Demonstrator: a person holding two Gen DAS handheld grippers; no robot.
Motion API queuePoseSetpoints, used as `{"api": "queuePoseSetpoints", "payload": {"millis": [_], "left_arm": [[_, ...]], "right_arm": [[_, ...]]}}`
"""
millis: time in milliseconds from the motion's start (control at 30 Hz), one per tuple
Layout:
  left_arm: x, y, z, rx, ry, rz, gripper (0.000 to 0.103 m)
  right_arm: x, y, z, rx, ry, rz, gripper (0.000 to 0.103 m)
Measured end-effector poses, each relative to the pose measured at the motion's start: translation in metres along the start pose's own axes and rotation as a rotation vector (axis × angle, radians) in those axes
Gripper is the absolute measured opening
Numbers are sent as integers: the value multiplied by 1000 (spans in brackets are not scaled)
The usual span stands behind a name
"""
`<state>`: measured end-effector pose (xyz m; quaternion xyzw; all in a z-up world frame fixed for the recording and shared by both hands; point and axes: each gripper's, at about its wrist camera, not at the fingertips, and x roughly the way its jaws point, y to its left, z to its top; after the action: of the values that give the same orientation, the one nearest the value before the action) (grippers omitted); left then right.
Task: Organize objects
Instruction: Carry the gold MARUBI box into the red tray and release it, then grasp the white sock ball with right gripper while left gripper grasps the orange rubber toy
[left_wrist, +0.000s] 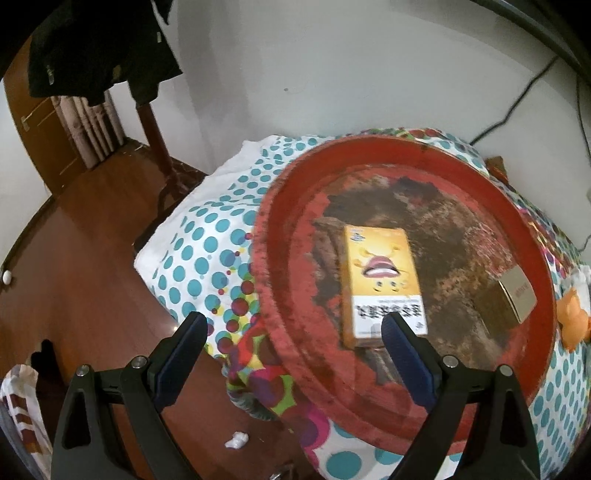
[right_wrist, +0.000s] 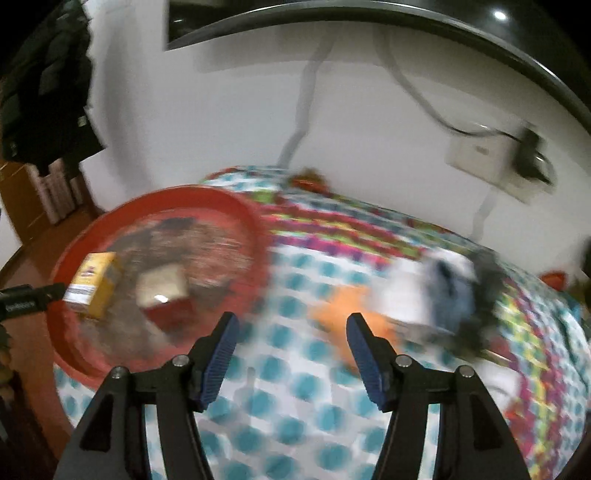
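A worn red round tray (left_wrist: 280, 206) lies on a polka-dot cloth. In it lie a yellow box (left_wrist: 380, 277) with a mouth picture and a tan box (left_wrist: 515, 295) at the right. My left gripper (left_wrist: 293, 326) is open and empty; its right finger stands over the yellow box's near end. In the blurred right wrist view the tray (right_wrist: 236, 206) holds the yellow box (right_wrist: 98, 284) and the tan box (right_wrist: 162, 288). My right gripper (right_wrist: 291, 332) is open and empty above the cloth, with an orange object (right_wrist: 332, 314) just beyond it.
The polka-dot cloth (left_wrist: 199, 251) covers the table, with wooden floor (left_wrist: 81, 280) to the left. A white and dark bundle (right_wrist: 443, 291) lies right of the orange object, which also shows in the left wrist view (left_wrist: 572, 317). Cables and a wall socket (right_wrist: 476, 155) are behind.
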<state>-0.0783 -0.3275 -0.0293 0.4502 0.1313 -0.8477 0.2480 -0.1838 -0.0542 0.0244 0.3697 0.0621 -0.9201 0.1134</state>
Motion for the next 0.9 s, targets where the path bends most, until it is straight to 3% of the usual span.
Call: {"api": "queuePoseSetpoints", "payload": {"millis": [167,233,400,900], "left_arm": [[-5,-10,-2,30,-15,12,94],[-9,-13,-2,26,-24,1,94],[-13,-24,-4,55,-40,0,96],[-30,-62,-15,188,-84,15,101]], "right_arm": [[-21,-74,-23,84,4,-104,64],[-24,-102,-33,118,13,-143,71],[-22,-147,-54,201,46,-140,71],[40,-173,-66,248,111,-158,71]]}}
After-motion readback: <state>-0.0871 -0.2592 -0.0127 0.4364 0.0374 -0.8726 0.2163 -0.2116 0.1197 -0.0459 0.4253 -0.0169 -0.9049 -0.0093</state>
